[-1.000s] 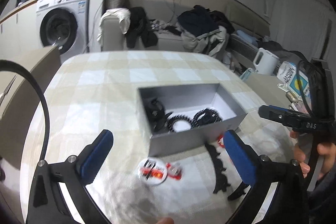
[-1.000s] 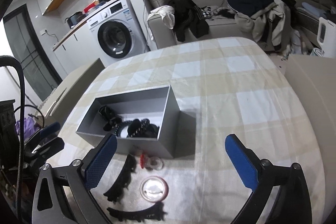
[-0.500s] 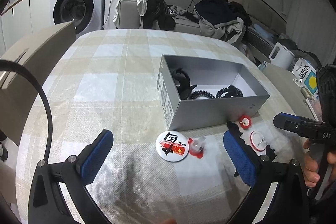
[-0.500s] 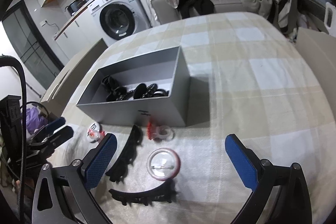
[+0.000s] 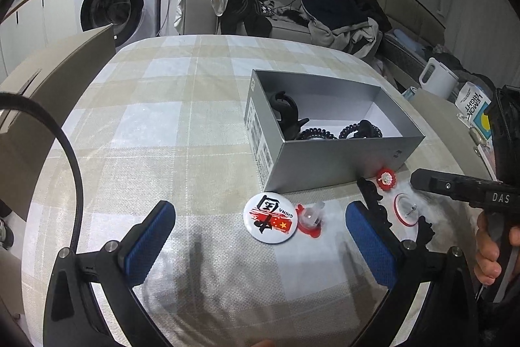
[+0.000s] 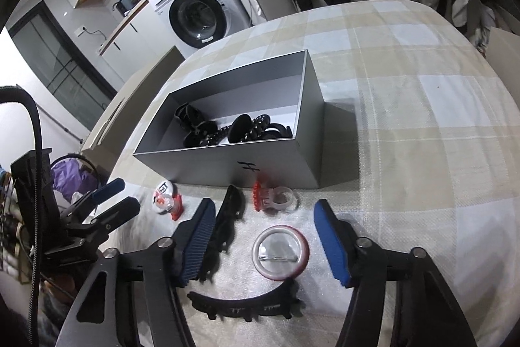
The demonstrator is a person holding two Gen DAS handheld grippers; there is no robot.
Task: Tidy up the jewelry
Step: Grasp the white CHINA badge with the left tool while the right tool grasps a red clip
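Note:
A grey open box (image 5: 341,165) (image 6: 227,165) on the checked tablecloth holds black hair clips and coil ties (image 5: 318,132). In front of it lie a white China badge (image 5: 269,218), a red-and-clear ring (image 5: 310,218), a red flower ring (image 6: 271,199), a red-rimmed badge lying face down (image 6: 281,252) and two black toothed clip halves (image 6: 227,223) (image 6: 243,303). My left gripper (image 5: 260,244) is open, low over the China badge. My right gripper (image 6: 265,241) is open, its fingers either side of the face-down badge.
A beige chair (image 5: 48,93) stands at the table's left side. A sofa with piled clothes (image 5: 341,12) and a washing machine (image 5: 110,5) stand beyond the table. A kettle (image 5: 437,82) and a carton (image 5: 473,108) sit at the right.
Both grippers have come down and closer to the items in front of the box. The right gripper now straddles the face-down badge. Both stay open.

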